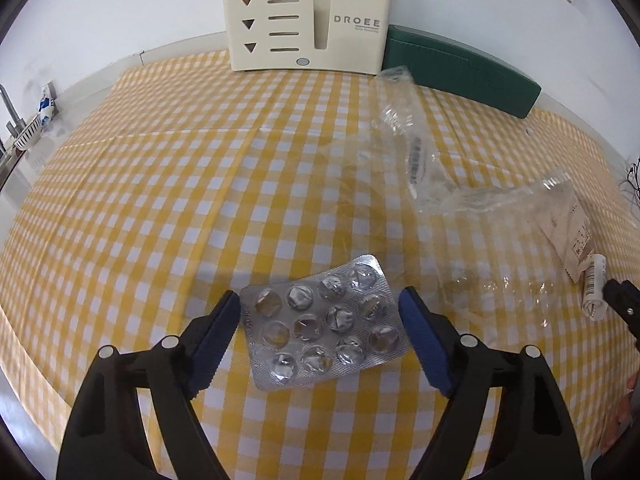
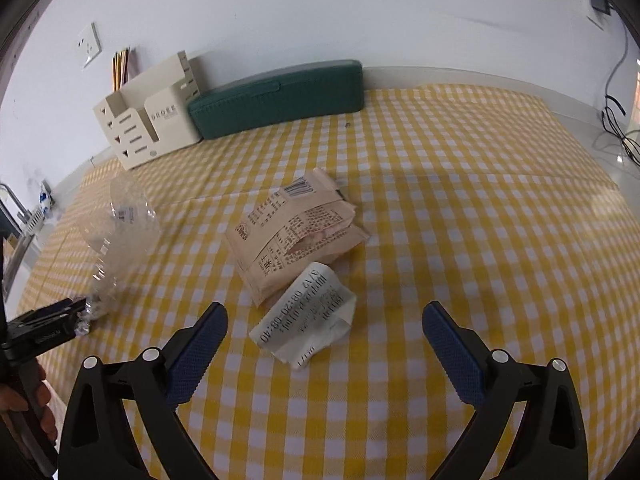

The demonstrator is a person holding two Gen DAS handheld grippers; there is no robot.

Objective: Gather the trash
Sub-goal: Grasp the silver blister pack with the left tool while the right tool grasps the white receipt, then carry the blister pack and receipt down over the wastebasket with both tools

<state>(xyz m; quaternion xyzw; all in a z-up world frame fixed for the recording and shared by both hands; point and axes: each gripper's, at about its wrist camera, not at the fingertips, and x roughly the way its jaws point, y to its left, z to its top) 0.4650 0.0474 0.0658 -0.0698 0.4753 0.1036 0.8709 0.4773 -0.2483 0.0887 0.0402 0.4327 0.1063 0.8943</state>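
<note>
A silver blister pack (image 1: 324,320) with pushed-out pockets lies flat on the yellow checked tablecloth (image 1: 200,200). My left gripper (image 1: 320,298) stands open around it, a blue pad close to each short edge. A crumpled white receipt (image 2: 308,312) lies between the wide-open fingers of my right gripper (image 2: 325,312), with nothing touching it. Just beyond the receipt is a printed brown paper bag (image 2: 296,236). Crumpled clear plastic wrap (image 1: 424,160) (image 2: 116,232) lies between the two gripper spots.
A cream desk organizer (image 1: 304,20) (image 2: 148,124) and a dark green case (image 1: 460,76) (image 2: 280,96) stand against the back wall. Cables (image 2: 616,120) hang at the far right. A sink rack (image 1: 28,128) is beyond the left table edge. A hand (image 2: 24,400) holds the left gripper.
</note>
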